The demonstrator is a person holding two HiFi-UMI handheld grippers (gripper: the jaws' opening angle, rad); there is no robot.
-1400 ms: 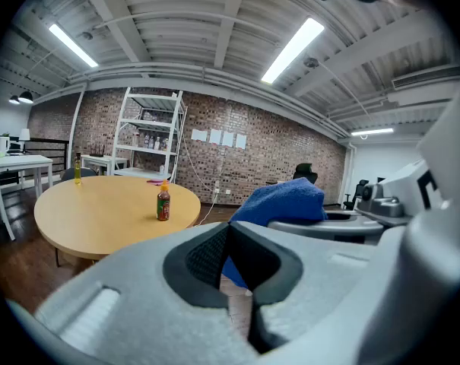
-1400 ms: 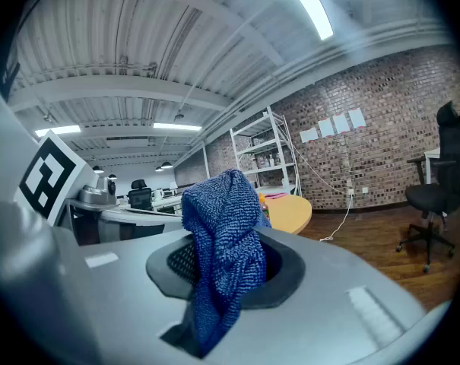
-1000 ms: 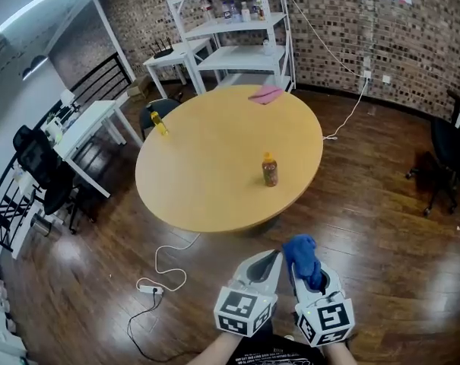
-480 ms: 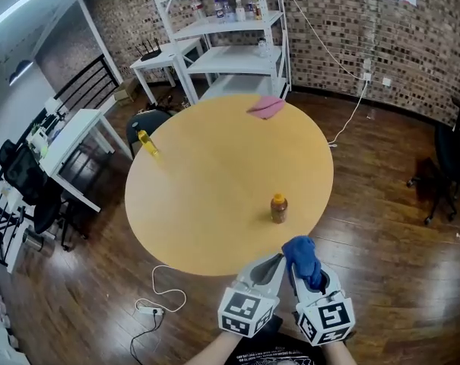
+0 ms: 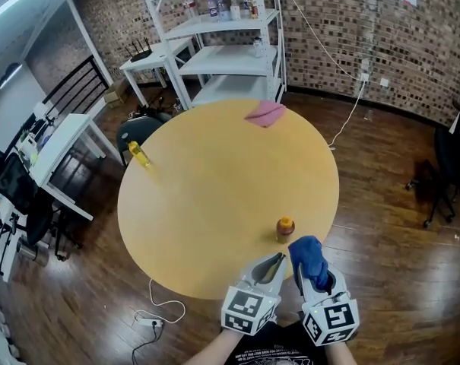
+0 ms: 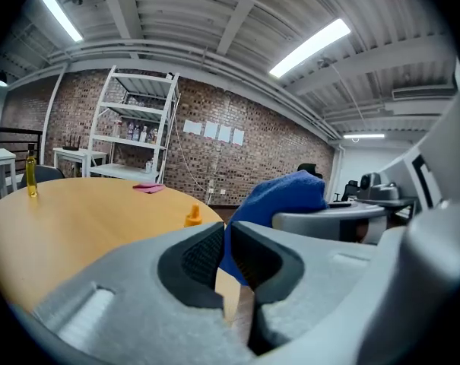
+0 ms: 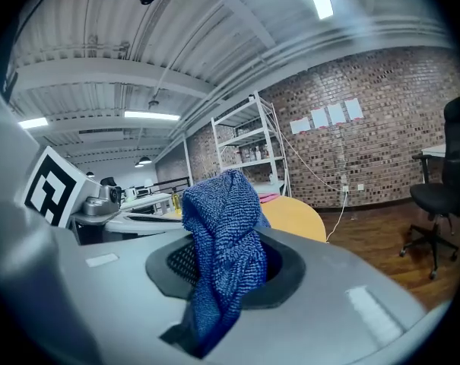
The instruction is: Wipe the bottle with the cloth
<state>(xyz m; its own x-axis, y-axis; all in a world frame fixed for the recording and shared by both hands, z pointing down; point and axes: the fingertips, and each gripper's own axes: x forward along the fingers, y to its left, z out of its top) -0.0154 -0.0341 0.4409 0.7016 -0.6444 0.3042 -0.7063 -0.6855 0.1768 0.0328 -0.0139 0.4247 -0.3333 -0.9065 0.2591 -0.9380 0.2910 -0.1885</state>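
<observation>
Bottle (image 5: 285,229): brown with an orange cap, upright near the lower-right edge of the round table (image 5: 214,188), just above the two grippers in the head view. Nothing touches it.
Cloth (image 5: 309,258): blue and bunched. It sits just below the bottle in the head view and is apart from it.
Right gripper (image 7: 226,268): jaws pressed onto the cloth. A wad stands up above them and a tail hangs below.
Left gripper (image 6: 223,253): jaws drawn almost together, with only a thin slit between them and nothing held. The blue seen through the slit is the cloth in the other gripper.
Step in hand: the approach. With cloth and bottle apart, wiping appears not yet begun.
Next move: the left gripper would probably need to spread its jaws and take the bottle to steady it. The right gripper would then bring the cloth against the bottle's side.
Risk: an unsteadied bottle this close to the table edge could tip when rubbed.
Other things: a yellow bottle (image 5: 139,154) at the table's left and a pink rag (image 5: 265,113) at its upper edge, both well apart from the work.
</observation>
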